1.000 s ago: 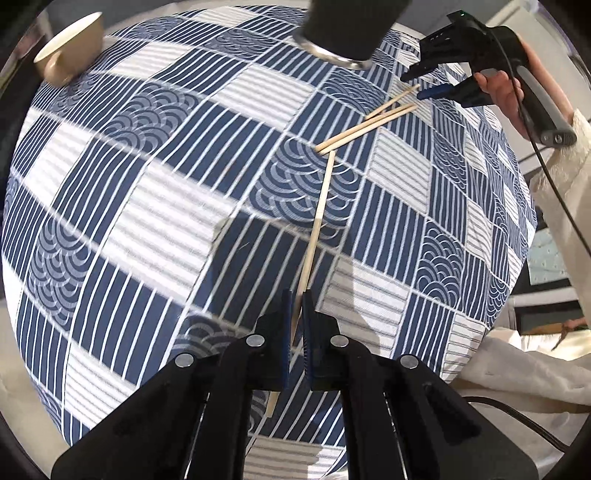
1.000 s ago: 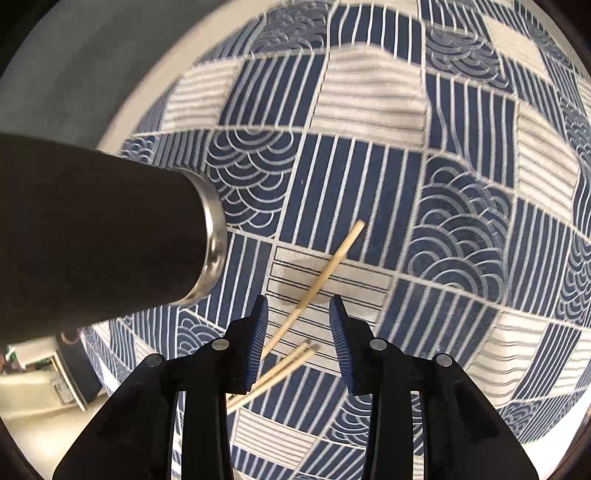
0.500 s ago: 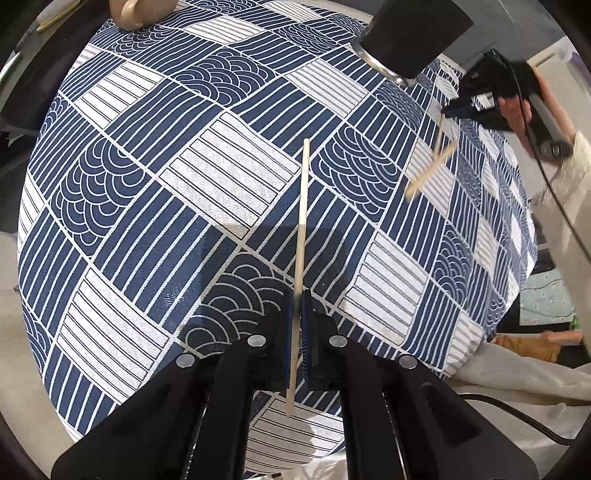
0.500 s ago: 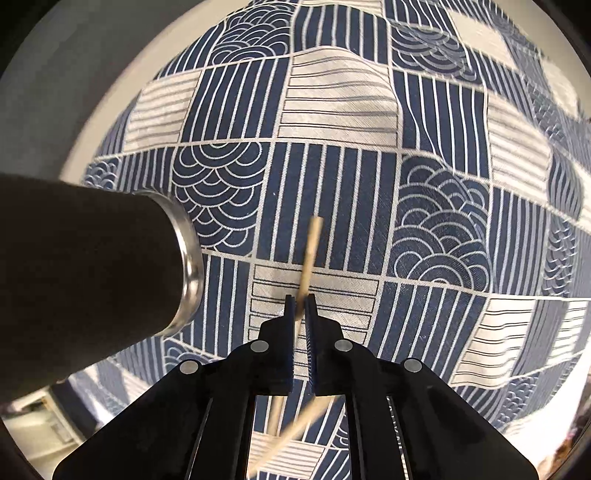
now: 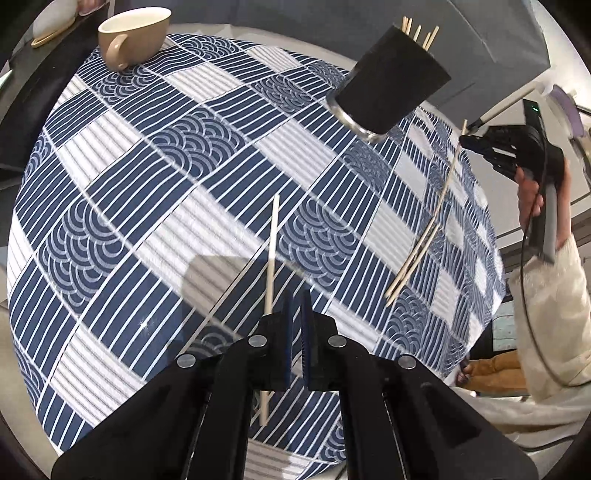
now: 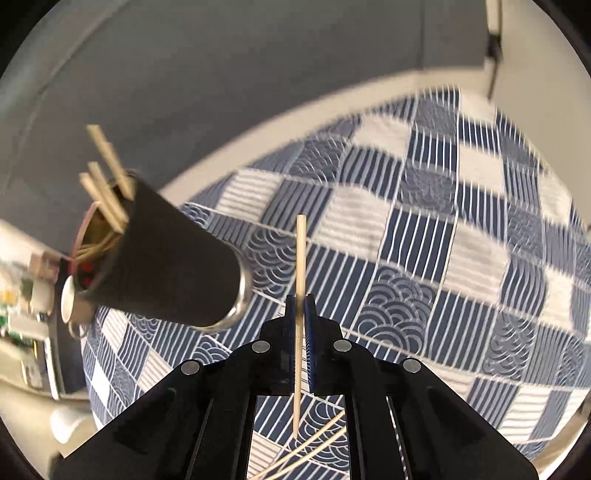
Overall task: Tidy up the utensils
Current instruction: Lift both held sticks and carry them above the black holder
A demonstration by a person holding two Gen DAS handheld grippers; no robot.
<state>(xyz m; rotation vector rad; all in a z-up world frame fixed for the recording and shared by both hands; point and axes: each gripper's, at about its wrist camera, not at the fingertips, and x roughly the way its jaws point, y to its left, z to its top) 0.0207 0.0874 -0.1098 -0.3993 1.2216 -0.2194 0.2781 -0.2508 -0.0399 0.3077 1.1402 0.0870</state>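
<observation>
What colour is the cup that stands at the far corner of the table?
The cup is beige, a plain cream tan; the left wrist view shows it best.

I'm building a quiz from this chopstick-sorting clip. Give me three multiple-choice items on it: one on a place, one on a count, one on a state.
1. Where does the beige cup stand?
A. on the tablecloth's far edge
B. inside the black holder
C. in the right gripper

2. How many loose chopsticks lie on the tablecloth in the left wrist view?
A. none
B. two
C. five

3. What state is the right gripper in?
A. open wide and empty
B. shut on a spoon
C. shut on a chopstick

Answers:
1 A: the cup sits at the cloth's far edge, away from the black holder.
2 B: two sticks lie side by side near the right edge.
3 C: the jaws pinch one chopstick, lifted clear of the cloth; the left gripper holds another chopstick.
</observation>
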